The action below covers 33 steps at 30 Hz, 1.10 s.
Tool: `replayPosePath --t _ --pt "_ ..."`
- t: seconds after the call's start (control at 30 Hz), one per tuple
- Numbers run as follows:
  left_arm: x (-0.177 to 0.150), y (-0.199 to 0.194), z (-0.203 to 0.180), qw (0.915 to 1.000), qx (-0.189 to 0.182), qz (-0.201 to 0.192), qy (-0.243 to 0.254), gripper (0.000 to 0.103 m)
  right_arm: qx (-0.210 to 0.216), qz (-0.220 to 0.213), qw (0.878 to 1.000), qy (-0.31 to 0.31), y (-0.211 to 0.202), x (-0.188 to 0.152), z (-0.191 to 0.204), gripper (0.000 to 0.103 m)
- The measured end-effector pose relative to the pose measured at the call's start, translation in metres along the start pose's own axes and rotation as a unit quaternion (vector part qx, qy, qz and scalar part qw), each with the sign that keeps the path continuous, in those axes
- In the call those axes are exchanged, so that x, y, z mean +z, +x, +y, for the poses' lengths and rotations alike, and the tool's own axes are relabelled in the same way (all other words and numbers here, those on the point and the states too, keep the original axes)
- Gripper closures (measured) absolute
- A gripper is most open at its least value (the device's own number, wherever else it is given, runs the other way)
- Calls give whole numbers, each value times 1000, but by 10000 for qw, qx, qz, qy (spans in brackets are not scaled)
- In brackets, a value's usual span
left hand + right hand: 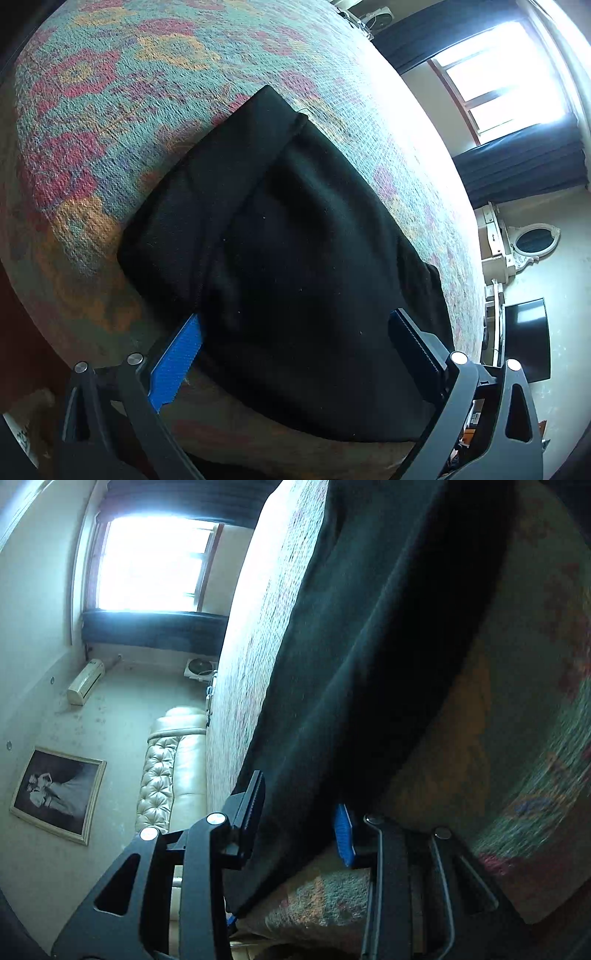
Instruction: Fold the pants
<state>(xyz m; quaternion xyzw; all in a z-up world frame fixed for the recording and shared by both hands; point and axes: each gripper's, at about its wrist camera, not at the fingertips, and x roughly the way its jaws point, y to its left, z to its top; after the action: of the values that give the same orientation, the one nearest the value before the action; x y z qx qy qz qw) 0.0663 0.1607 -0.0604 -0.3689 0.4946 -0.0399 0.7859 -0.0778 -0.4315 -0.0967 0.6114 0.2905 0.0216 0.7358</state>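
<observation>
Patterned bedspread (110, 122) in teal, red and orange underfoot of everything, spread over a bed. Left wrist view, from nine o'clock toward three: bare bedspread, then black pants (288, 258) lying flat on it in a folded block, running from the near edge up toward twelve o'clock, a hem or band edge at the far end. Left gripper (295, 347) at six o'clock, jaws wide apart, blue pad at seven o'clock, dark pad at five o'clock, the near end of the pants between them but not pinched. Bright window (506, 77) with dark curtains (517, 173) at two o'clock; oval mirror (533, 240) on the wall at three.

Right wrist view, same sweep: framed picture (59, 794) at eight o'clock, window at eleven, cream tufted sofa (173, 775) beside the bed, then the pants (369, 646) as a dark band up the middle. Right gripper (301, 814) at six o'clock, jaws apart on either side of the cloth's edge, closer set than the left pair; contact with the fabric hard to tell.
</observation>
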Motion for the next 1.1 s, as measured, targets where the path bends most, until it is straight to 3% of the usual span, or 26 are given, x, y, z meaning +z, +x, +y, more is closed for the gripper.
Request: replayPosePath --t 0.03,0.2,0.3,0.53,0.6,0.63,0.67,0.7,0.87,0.97,1.1 --pt "0 0 0 10000 -20 4 -15 6 -37 -3 10000 -13 0 -2 1 97" --pt "2 0 4 9999 -73 2 -78 6 -133 -3 9990 438 -11 -10 -18 98" --pt "2 -1 4 10000 -26 7 -3 6 -164 -13 9997 203 -11 -11 -14 97" --pt "1 0 1 10000 -28 6 5 6 313 367 9988 -88 22 -30 14 64" --pt "1 0 1 10000 -20 8 17 6 261 519 9976 -386 31 -31 25 64" --pt "1 0 1 10000 -19 8 15 6 145 597 9966 -542 35 -33 29 74" --pt "1 0 1 10000 -25 10 9 6 -15 772 9950 -626 39 -34 28 98" --pt "1 0 1 10000 -36 11 0 6 -115 828 9947 -598 40 -36 23 97" --pt "2 0 3 10000 -63 14 -18 6 181 907 9945 -490 33 -32 23 94" --pt "2 0 4 10000 -42 16 17 6 408 436 9980 -185 6 -14 12 81" --pt "2 0 2 10000 -20 14 41 6 326 -448 9983 201 -37 26 -10 80"
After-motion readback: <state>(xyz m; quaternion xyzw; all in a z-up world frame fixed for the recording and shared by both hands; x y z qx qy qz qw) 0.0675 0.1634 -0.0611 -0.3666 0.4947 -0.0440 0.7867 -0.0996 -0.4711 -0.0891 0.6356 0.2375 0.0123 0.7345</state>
